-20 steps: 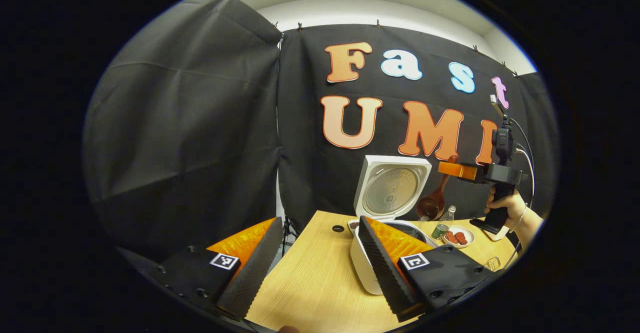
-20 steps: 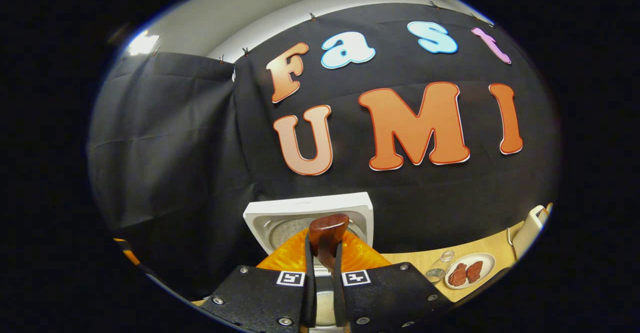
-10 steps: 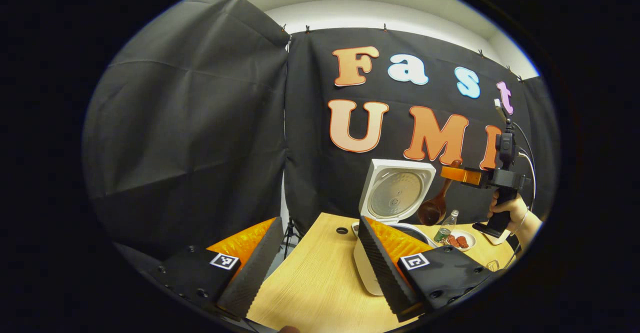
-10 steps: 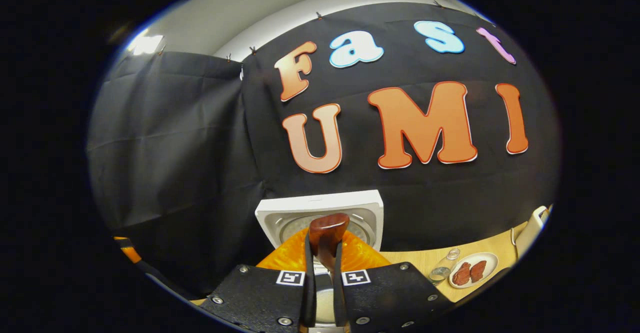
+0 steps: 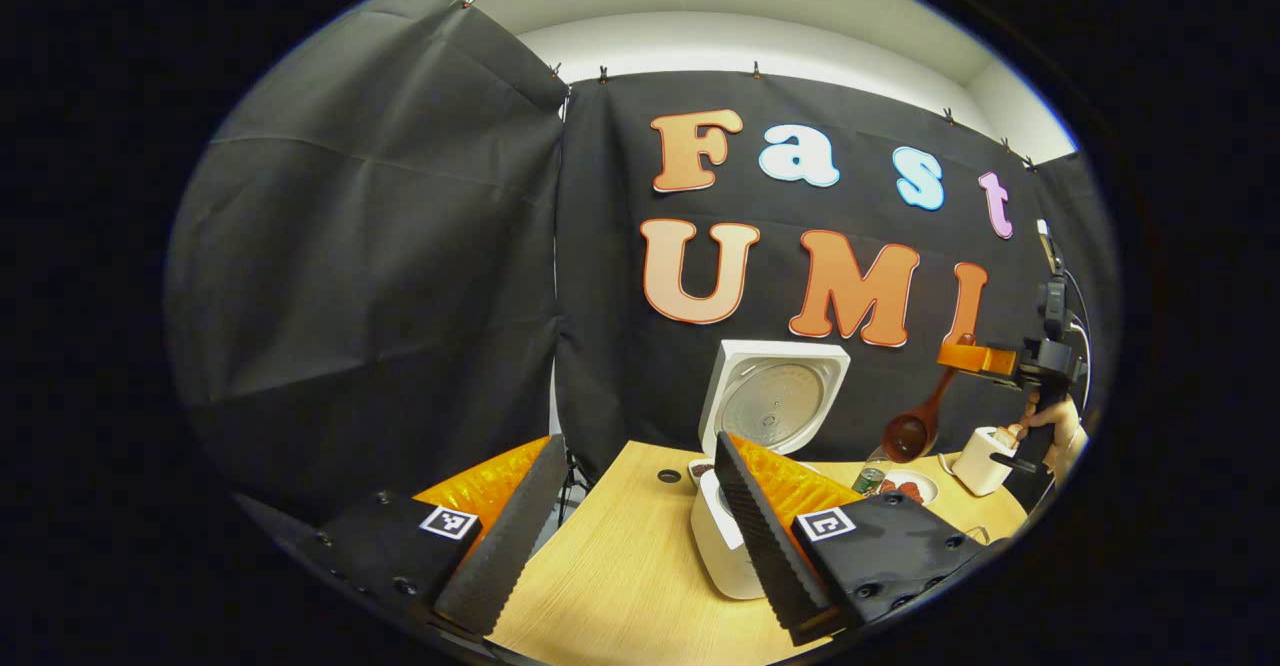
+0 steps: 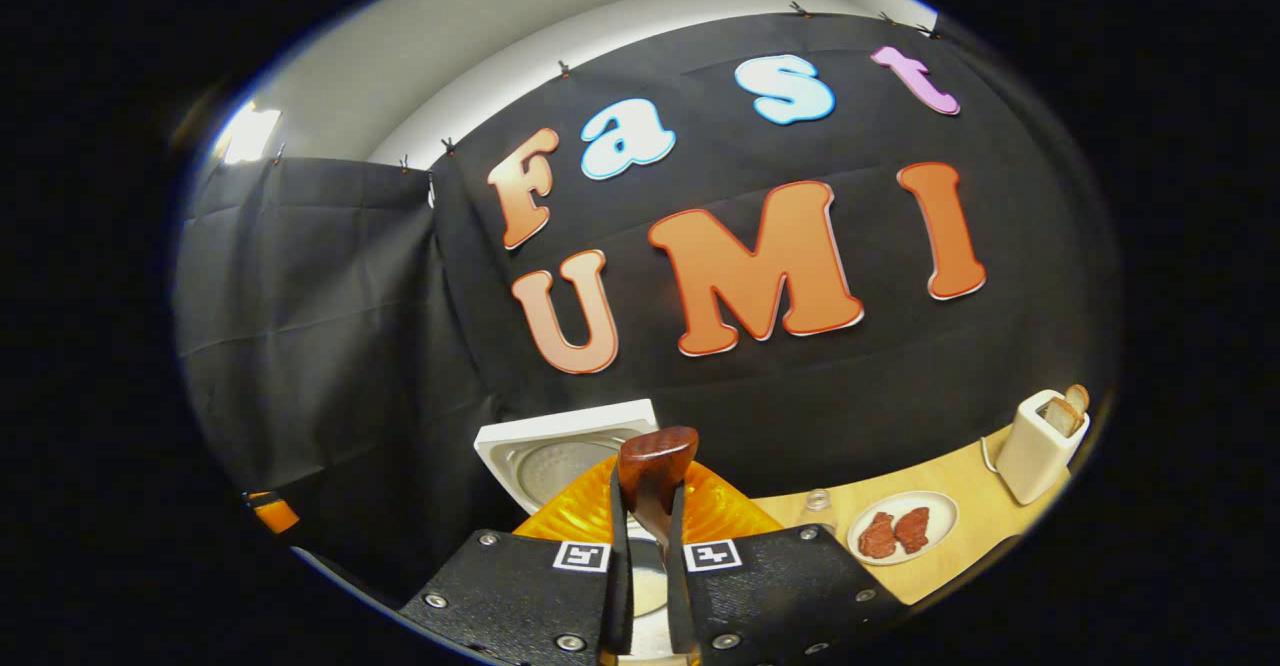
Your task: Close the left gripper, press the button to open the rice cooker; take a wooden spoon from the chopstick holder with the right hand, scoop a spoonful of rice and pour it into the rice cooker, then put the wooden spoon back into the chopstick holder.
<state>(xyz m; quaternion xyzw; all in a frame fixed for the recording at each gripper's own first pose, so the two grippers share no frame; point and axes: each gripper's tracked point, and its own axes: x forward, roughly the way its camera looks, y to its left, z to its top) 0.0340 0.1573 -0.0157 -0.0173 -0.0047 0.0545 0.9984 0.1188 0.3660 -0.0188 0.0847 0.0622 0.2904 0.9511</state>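
We read the right gripper at the bottom centre of the right gripper view as clamped narrow on the dark reddish-brown wooden spoon, both fingers pinching its handle so the handle end sticks up between them. In the left gripper view the same spoon hangs bowl-down from that gripper at the right of the frame, handle tilted, held high so the bowl stays level with nothing below to catch. It hangs between the white square rice cooker, lid upright and open at centre, and the white boxy chopstick holder at lower right, above the small white plate of reddish-brown pieces; we judge this the carry back to the holder, though we cannot tell whether the bowl holds rice. The left gripper sits wide open and empty at the bottom of its own view, parked over the light wooden table just in front of the cooker, out of the way.
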